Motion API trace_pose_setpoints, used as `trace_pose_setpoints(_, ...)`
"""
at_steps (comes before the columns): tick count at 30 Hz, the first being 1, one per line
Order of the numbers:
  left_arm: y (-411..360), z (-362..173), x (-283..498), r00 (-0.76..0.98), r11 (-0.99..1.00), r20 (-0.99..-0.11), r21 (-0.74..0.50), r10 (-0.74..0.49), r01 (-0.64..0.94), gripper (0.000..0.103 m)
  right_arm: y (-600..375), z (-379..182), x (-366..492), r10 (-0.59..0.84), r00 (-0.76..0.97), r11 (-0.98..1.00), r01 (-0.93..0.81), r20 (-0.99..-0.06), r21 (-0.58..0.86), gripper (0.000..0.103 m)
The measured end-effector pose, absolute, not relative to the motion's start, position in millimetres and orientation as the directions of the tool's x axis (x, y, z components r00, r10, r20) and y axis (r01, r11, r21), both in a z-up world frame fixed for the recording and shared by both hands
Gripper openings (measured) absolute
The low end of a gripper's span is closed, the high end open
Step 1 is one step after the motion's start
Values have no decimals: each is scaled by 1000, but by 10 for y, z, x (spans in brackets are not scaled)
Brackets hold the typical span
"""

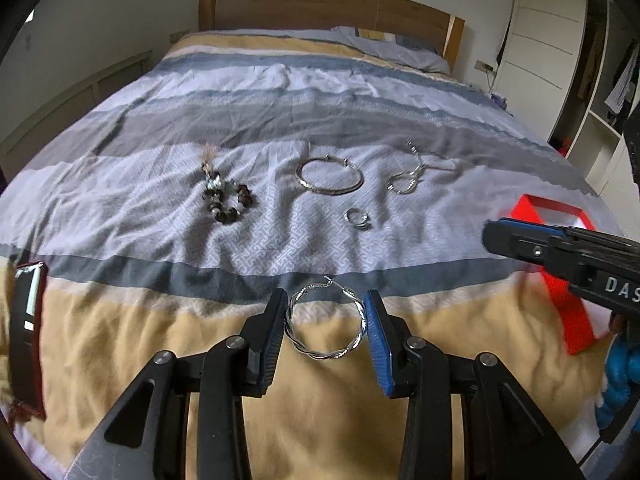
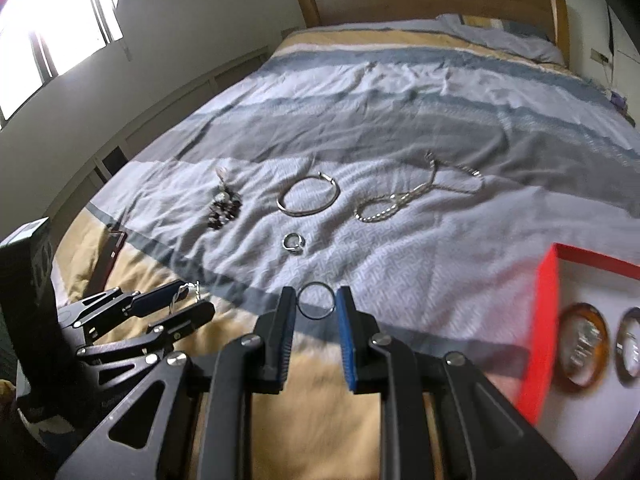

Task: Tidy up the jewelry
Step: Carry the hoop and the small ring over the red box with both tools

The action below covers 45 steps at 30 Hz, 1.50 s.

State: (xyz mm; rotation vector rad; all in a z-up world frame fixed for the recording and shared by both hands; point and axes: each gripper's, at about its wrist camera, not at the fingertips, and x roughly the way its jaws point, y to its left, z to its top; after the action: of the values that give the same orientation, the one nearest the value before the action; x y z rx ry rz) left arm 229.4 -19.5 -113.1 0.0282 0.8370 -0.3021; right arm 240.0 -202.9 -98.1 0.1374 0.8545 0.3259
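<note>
A twisted silver hoop earring (image 1: 316, 354) stands between the pads of my left gripper (image 1: 325, 304), which is shut on it above the yellow stripe of the bedspread. My right gripper (image 2: 316, 296) is shut on a small dark thin ring (image 2: 316, 318), held over the grey stripe. The left gripper (image 2: 188, 298) also shows at the lower left of the right wrist view with the hoop glinting at its tips. On the bed lie a beaded bracelet (image 1: 228, 200), a silver bangle (image 1: 320, 190), a silver chain (image 1: 408, 182) and a small silver ring (image 1: 357, 218).
An open red box (image 2: 540, 340) sits on the bed at the right, holding two round amber-rimmed pieces (image 2: 584, 344). A dark red case (image 1: 26, 340) lies at the left edge. The headboard (image 1: 328, 4) and pillows are far behind.
</note>
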Motion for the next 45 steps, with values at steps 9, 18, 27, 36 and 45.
trace_pose_setpoints(9,-313,-677,1771,666,948,-693,-84,-276,306,39,-2395,-523,1702,285,677,957,-167,-679,236,19)
trace_pose_setpoints(18,-629,-446,1368,663,930,-679,-84,-316,357,39,-3011,-208,1017,197,741,974,-72,-643,215,19)
trace_pose_setpoints(27,-1314,-351,1189,606,882,-685,-117,-404,456,39,-3662,-210,631,117,750,982,11,-651,190,19)
trace_pose_setpoints(36,-2290,-529,1312,509,810,-723,-117,-466,575,39,-4203,-531,711,79,709,982,67,-700,179,19)
trace_pose_setpoints(45,-2998,-1041,1637,412,770,-788,-120,-458,627,39,-4529,-1076,1104,93,629,979,83,-772,186,19)
